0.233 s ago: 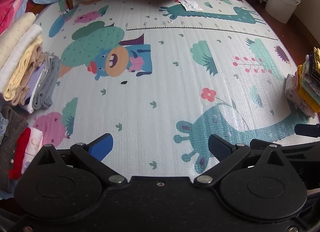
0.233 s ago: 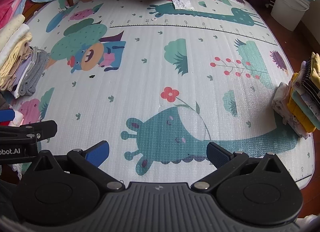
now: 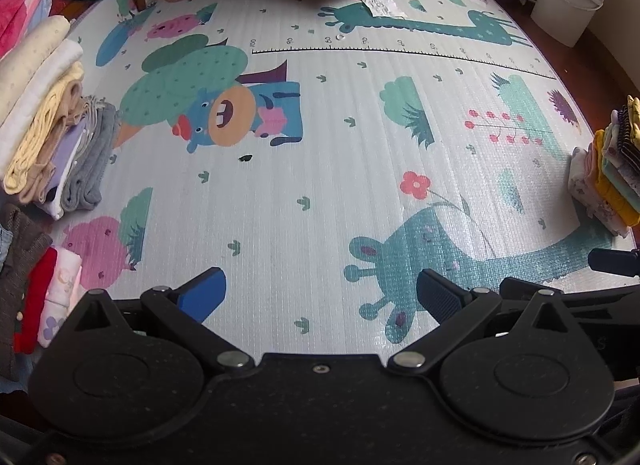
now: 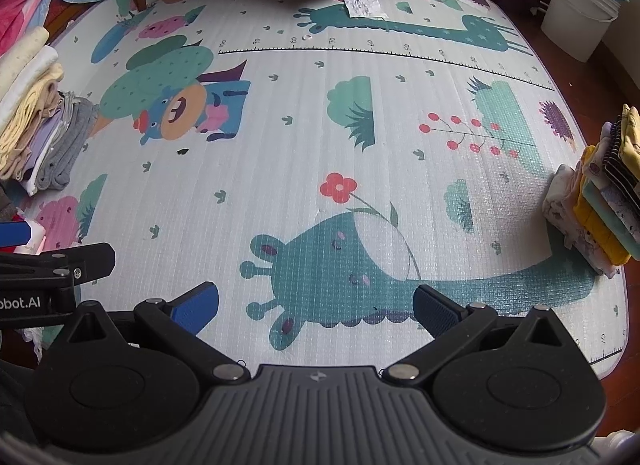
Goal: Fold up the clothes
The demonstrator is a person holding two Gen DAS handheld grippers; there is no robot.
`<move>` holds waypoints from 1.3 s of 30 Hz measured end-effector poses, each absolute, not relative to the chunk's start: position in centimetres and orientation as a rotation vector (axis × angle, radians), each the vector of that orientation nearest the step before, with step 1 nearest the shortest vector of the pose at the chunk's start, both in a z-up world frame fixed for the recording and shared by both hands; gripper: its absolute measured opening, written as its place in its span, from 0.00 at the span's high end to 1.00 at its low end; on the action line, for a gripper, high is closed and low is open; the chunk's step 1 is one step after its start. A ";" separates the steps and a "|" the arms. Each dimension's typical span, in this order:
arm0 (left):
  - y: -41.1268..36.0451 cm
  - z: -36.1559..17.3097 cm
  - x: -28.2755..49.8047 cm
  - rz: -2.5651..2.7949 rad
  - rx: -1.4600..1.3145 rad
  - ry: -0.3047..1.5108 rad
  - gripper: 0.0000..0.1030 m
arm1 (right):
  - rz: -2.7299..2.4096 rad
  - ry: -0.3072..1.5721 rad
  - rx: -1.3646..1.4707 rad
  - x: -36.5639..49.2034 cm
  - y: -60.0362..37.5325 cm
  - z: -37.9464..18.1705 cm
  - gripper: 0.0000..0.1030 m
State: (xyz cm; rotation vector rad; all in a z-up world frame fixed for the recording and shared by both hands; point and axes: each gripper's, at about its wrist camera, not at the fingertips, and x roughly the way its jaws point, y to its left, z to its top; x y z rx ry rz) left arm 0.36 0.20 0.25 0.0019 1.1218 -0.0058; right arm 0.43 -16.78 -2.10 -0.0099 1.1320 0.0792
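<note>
Both grippers are hovering spread and empty over the printed foam play mat (image 3: pixel 320 205): left gripper (image 3: pixel 320 297), right gripper (image 4: pixel 316 305). No garment is lying on the middle of the mat. A folded stack of cream, beige and grey clothes (image 3: pixel 52 137) is sitting at nine o'clock, and a stack of yellow and floral clothes (image 4: pixel 592 201) at three o'clock. This fits either the pause between two garments or the end of the folding, so I am judging no further.
</note>
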 end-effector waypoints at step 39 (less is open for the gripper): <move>-0.1 -0.8 -0.2 0.003 0.000 1.120 0.00 | 0.086 1.147 0.014 0.2 -17.2 -2.3 0.00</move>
